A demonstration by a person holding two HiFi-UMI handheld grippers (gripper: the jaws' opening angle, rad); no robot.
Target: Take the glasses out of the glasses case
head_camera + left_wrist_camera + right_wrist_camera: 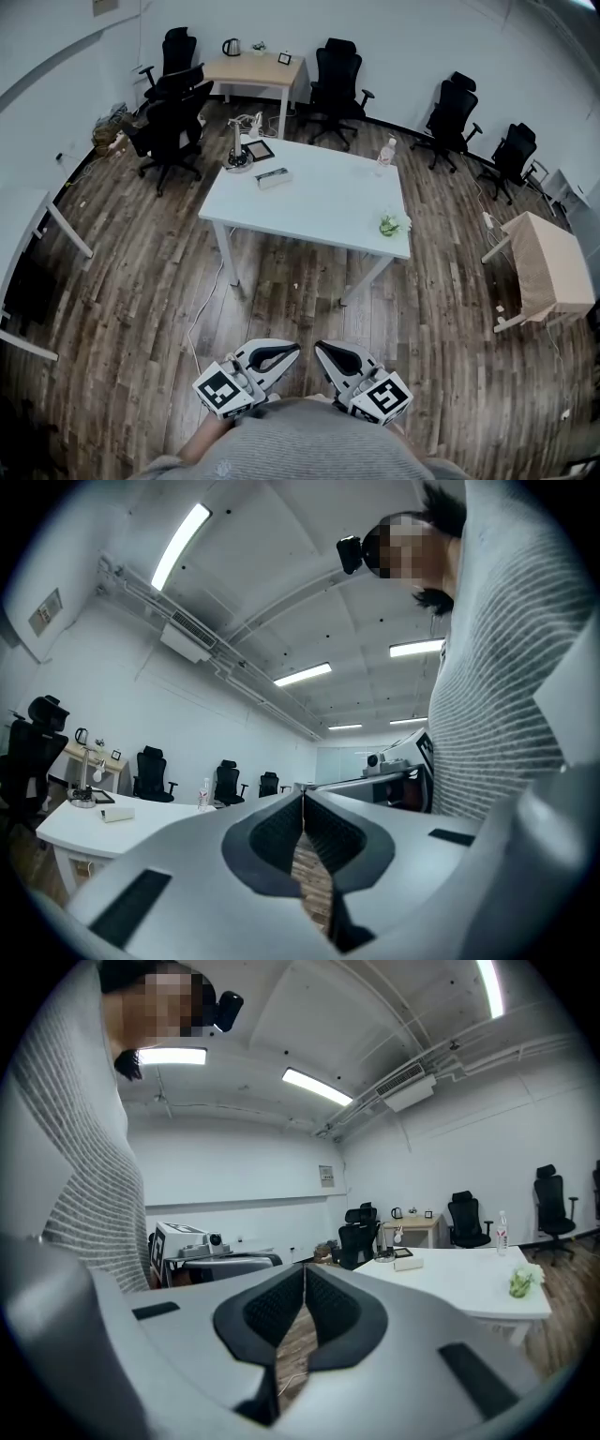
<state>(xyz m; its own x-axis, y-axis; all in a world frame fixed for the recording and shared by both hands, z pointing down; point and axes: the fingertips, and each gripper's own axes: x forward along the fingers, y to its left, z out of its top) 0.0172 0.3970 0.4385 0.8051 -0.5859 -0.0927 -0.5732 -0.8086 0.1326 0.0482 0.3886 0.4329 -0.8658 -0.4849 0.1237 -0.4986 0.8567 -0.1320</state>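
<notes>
The glasses case (273,177), a pale closed oblong, lies on the white table (328,211) near its far left side. It also shows small in the left gripper view (118,814) and in the right gripper view (408,1264). No glasses are visible. Both grippers hang low in front of the person's body, far from the table, tips turned toward each other. My left gripper (296,349) is shut with nothing between its pads (302,794). My right gripper (319,345) is likewise shut and empty (305,1269).
On the table stand a water bottle (383,156), a small green thing (389,225), a black tablet (259,149) and a small stand (238,155). Black office chairs (172,131) ring the room. A wooden desk (253,70) stands at the back, another table (548,267) at right.
</notes>
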